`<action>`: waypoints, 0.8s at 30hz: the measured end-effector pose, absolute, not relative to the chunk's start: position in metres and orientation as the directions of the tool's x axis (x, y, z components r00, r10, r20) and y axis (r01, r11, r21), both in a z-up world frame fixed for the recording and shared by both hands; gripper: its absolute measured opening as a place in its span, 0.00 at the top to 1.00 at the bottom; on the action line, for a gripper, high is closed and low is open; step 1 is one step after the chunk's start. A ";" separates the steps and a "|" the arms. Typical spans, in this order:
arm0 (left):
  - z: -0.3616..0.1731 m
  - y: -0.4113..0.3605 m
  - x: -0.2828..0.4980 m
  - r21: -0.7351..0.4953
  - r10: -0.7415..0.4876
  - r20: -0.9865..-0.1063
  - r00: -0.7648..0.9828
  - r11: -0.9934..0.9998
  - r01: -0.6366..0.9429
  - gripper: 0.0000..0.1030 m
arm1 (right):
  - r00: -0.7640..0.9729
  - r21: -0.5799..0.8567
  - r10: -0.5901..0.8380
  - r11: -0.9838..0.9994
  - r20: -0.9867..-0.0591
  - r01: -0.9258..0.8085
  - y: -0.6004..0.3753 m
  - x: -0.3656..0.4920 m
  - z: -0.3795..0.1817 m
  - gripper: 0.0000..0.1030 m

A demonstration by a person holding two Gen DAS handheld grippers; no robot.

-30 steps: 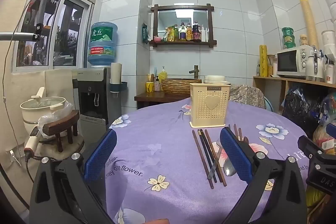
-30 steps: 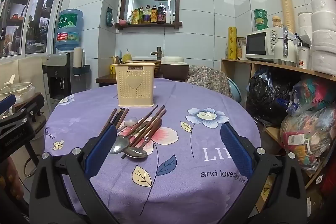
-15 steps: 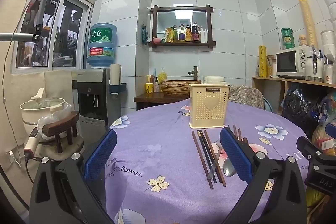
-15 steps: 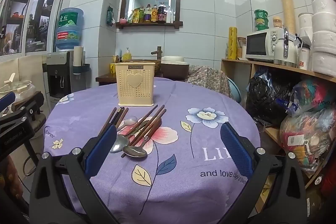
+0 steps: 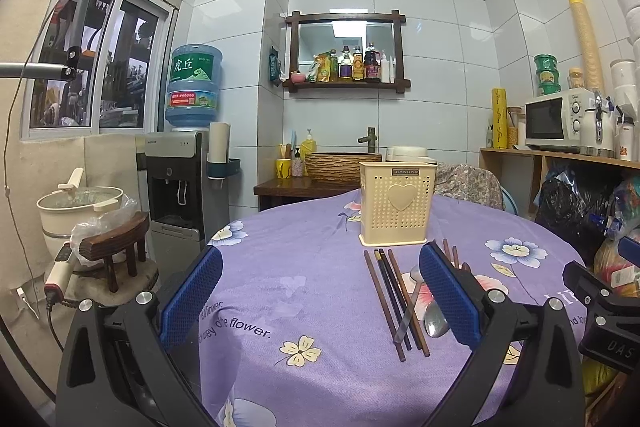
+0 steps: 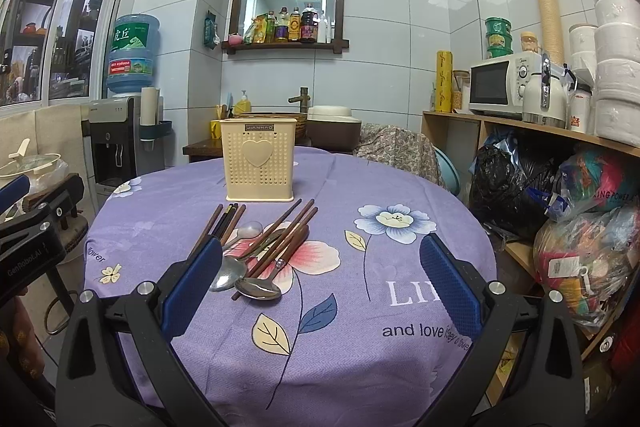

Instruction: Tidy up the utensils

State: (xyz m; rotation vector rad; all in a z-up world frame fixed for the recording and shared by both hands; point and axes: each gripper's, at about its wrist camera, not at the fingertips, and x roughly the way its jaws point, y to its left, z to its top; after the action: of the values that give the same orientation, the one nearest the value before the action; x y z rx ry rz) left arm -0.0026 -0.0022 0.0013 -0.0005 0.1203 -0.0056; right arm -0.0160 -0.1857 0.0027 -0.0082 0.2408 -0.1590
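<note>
We judge the sorting not yet begun: the chopsticks (image 6: 280, 235) and spoons (image 6: 258, 289) lie loose on the purple table (image 6: 360, 367), just in front of the cream holder (image 6: 260, 159), which looks empty from here. Both our left tongs (image 5: 320, 295) and right tongs (image 6: 320, 287) hover level above the near edge, spread wide and empty. Next we must lower one pair over a single piece and pinch it free of its neighbours.
</note>
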 end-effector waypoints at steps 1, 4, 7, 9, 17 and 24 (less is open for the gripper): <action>0.002 -0.002 -0.003 -0.002 -0.006 -0.120 0.993 1.000 0.006 0.05 | 0.959 -0.027 -0.159 0.987 -0.237 0.157 -0.186 -0.016 0.003 0.05; 0.003 -0.003 -0.003 -0.001 -0.005 -0.119 0.993 1.000 0.005 0.05 | 0.959 -0.028 -0.159 0.987 -0.236 0.157 -0.186 -0.016 0.003 0.05; 0.003 -0.003 -0.003 0.000 -0.005 -0.120 0.993 1.000 0.005 0.05 | 0.958 -0.027 -0.158 0.987 -0.238 0.156 -0.186 -0.016 0.003 0.05; 0.002 -0.003 -0.003 0.000 -0.006 -0.120 0.993 1.000 0.006 0.05 | 0.958 -0.028 -0.160 0.987 -0.238 0.157 -0.186 -0.015 0.003 0.05; 0.003 -0.003 -0.003 0.002 -0.006 -0.119 0.993 1.000 0.006 0.05 | 0.957 -0.027 -0.156 0.988 -0.244 0.154 -0.185 -0.016 0.001 0.05; 0.003 -0.003 -0.003 0.003 -0.006 -0.120 0.993 1.000 0.006 0.05 | 0.957 -0.027 -0.155 0.988 -0.246 0.153 -0.185 -0.017 -0.001 0.05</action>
State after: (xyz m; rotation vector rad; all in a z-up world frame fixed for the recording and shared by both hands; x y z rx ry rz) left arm -0.0032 -0.0029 0.0032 0.0031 0.1205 -0.0062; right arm -0.0169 -0.1850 -0.0005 -0.0077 0.2505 -0.1563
